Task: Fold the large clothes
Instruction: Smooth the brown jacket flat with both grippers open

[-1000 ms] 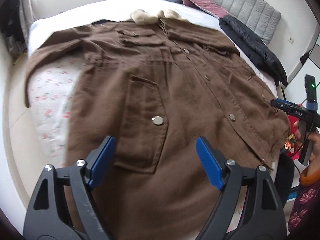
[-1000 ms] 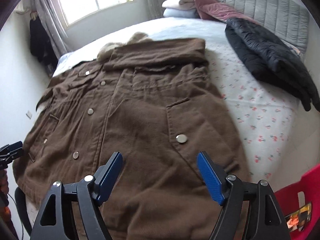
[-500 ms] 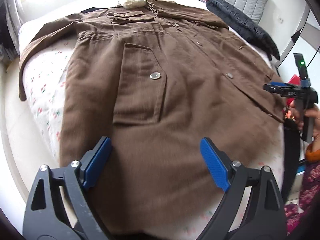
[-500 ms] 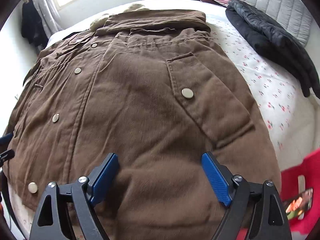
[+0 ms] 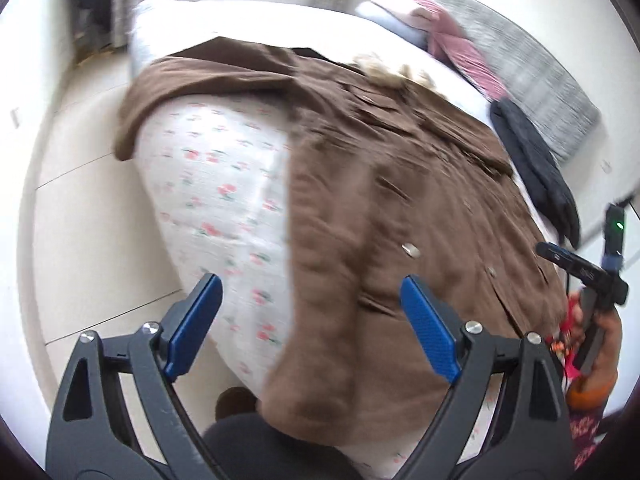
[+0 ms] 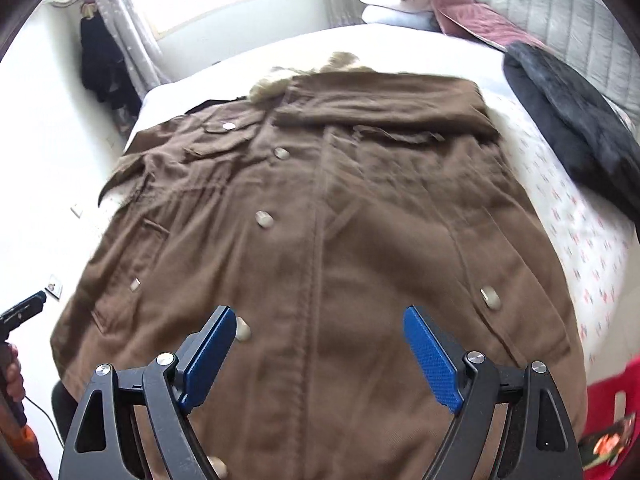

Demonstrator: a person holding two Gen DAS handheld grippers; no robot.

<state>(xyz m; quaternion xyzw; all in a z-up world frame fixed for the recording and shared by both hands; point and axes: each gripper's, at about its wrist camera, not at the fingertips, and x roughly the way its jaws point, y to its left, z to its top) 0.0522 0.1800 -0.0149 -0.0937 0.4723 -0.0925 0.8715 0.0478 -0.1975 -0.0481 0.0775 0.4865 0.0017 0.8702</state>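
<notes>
Both tools, the left tool and right tool, are wide open and hold nothing, above the brown coat spread flat on the bed.

Brown coat motion-blurred; hem cut off below.

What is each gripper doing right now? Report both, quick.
Left gripper: open, holding nothing, above the edge of the brown button-front coat.
Right gripper: open, holding nothing, above the coat's lower front.
</notes>
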